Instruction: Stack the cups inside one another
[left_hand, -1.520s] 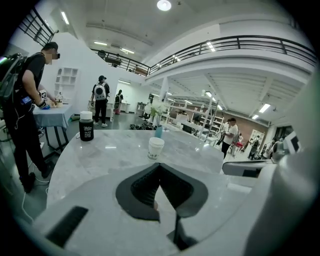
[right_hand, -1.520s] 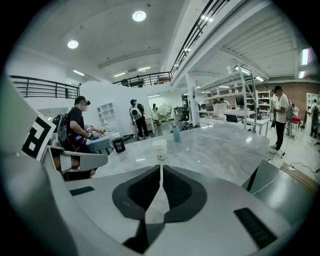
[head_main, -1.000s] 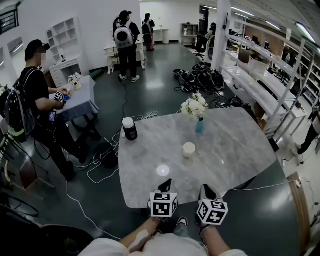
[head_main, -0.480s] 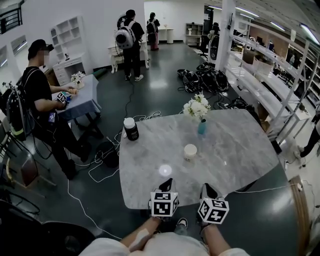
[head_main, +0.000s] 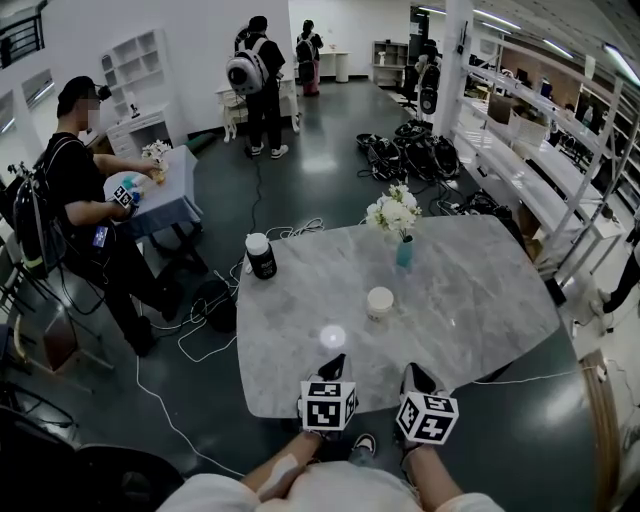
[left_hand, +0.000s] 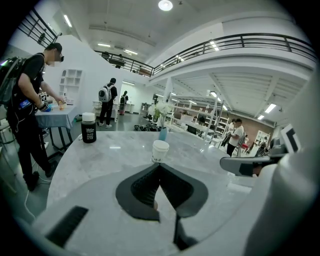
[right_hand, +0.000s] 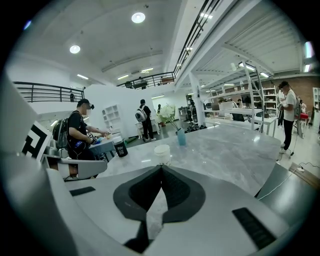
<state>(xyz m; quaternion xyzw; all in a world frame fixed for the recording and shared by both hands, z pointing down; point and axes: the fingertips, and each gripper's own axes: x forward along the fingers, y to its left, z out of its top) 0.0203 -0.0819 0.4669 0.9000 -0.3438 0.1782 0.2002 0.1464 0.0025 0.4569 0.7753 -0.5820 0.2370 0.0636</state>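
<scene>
Both tools sit at the near edge of the bench (head_main: 480, 290), and both are clenched on nothing. The left tool (head_main: 332, 365) has its tips pressed together with only bare marble past them, and the right tool (head_main: 414, 377) is the same.

The one white cup (head_main: 379, 302) I can pick out stands upright out on the bench, well ahead of both tools and a little nearer the right one. From here I can't tell whether it's a single cup or several already nested. I see no second loose cup anywhere on the bench.

The main worry is a reach with the jaws left closed. Closed tips would only shove a light cup like that, and it would likely skid or topple.

The blue vase (head_main: 402, 251) of flowers stands not far behind the cup. A push or an overshoot along that line could knock it over, and it looks top-heavy.

The black jar (head_main: 260, 257) is off to the left, well clear.
</scene>
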